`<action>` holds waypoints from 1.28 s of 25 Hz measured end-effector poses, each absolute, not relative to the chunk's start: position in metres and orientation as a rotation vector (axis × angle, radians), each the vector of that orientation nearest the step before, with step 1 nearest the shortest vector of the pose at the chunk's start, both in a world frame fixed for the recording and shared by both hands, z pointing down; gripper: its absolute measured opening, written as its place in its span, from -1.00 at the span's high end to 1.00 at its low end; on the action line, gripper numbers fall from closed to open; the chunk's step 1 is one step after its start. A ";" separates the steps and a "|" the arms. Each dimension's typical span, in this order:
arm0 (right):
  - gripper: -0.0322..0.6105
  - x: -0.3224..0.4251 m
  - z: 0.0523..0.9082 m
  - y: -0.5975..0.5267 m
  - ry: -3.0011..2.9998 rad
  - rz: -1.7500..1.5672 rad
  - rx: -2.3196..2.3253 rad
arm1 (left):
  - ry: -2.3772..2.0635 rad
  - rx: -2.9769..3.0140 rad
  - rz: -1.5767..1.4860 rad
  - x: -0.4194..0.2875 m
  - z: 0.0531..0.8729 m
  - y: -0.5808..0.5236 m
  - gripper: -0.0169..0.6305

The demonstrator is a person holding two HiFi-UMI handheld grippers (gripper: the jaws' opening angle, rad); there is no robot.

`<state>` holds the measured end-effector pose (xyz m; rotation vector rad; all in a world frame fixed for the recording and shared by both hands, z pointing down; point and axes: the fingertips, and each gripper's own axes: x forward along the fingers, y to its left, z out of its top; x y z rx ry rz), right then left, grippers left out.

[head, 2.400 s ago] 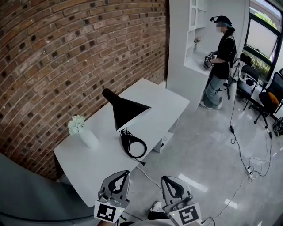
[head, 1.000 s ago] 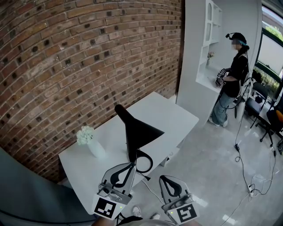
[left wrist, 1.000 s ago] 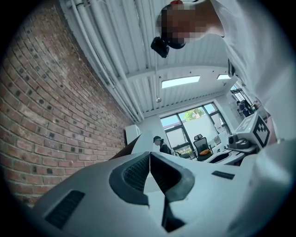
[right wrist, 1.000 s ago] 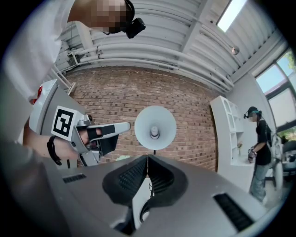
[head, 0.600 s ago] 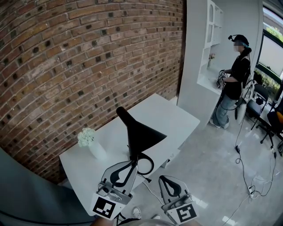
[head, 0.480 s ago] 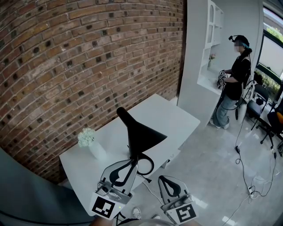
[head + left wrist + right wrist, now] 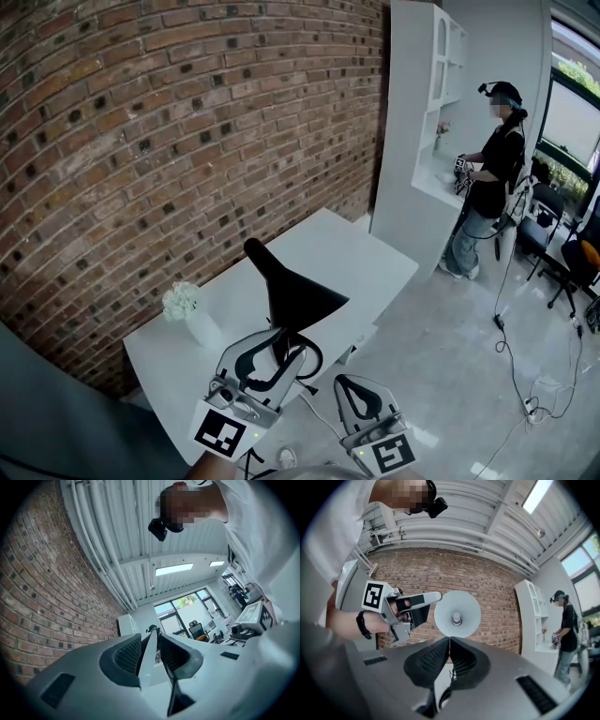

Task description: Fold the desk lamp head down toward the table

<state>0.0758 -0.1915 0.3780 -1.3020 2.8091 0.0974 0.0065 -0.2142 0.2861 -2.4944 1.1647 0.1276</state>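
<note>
Approach step, before any contact. The lamp [image 7: 298,296] stands on the surface [image 7: 370,255] near its front edge, with its head raised and not yet folded. The left hand-held gripper [image 7: 286,341] is held just in front of the lamp. Its jaws have just been opening to a moderate gap. Nothing is gripped between them, and no touch on the lamp is shown. The right hand-held gripper [image 7: 347,382] is held lower, with its jaws pressed together and empty. By judgement, the left jaws are next to be brought onto the head or its neck and closed, so that the head can be pressed down.
</note>
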 end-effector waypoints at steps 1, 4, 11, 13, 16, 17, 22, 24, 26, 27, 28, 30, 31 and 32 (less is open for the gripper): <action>0.84 0.076 0.378 -0.192 2.804 0.094 -1.304 | 1.151 -2.496 0.127 0.008 0.285 -0.215 0.60; 0.84 0.076 0.376 -0.193 2.810 0.096 -1.320 | 1.115 -2.514 0.127 0.013 0.284 -0.219 0.58; 0.84 0.081 0.377 -0.198 2.812 0.090 -1.351 | 1.073 -2.542 0.195 0.016 0.275 -0.224 0.57; 0.84 0.081 0.378 -0.197 2.805 0.085 -1.354 | 1.060 -2.557 0.192 0.018 0.277 -0.226 0.57; 0.84 0.083 0.378 -0.197 2.796 0.078 -1.352 | 1.067 -2.586 0.196 0.019 0.282 -0.228 0.57; 0.84 0.084 0.378 -0.197 2.796 0.075 -1.356 | 1.067 -2.591 0.188 0.020 0.284 -0.228 0.57; 0.84 0.086 0.382 -0.197 2.802 0.071 -1.365 | 1.048 -2.632 0.141 0.023 0.298 -0.227 0.57; 0.84 0.087 0.384 -0.198 2.820 0.091 -1.373 | 1.042 -2.654 0.136 0.023 0.304 -0.228 0.57; 0.84 0.088 0.386 -0.197 2.829 0.092 -1.375 | 1.044 -2.674 0.138 0.023 0.310 -0.229 0.57; 0.84 0.088 0.387 -0.197 2.830 0.085 -1.379 | 1.043 -2.681 0.136 0.024 0.312 -0.228 0.55; 0.84 0.089 0.387 -0.197 2.832 0.085 -1.383 | 1.040 -2.688 0.131 0.025 0.315 -0.228 0.55; 0.84 0.090 0.386 -0.198 2.824 0.094 -1.379 | 1.027 -2.706 0.121 0.025 0.319 -0.228 0.53; 0.84 0.089 0.387 -0.198 2.819 0.093 -1.377 | 1.018 -2.717 0.119 0.026 0.321 -0.228 0.52; 0.84 0.089 0.387 -0.198 2.818 0.090 -1.379 | 1.010 -2.729 0.115 0.026 0.324 -0.228 0.51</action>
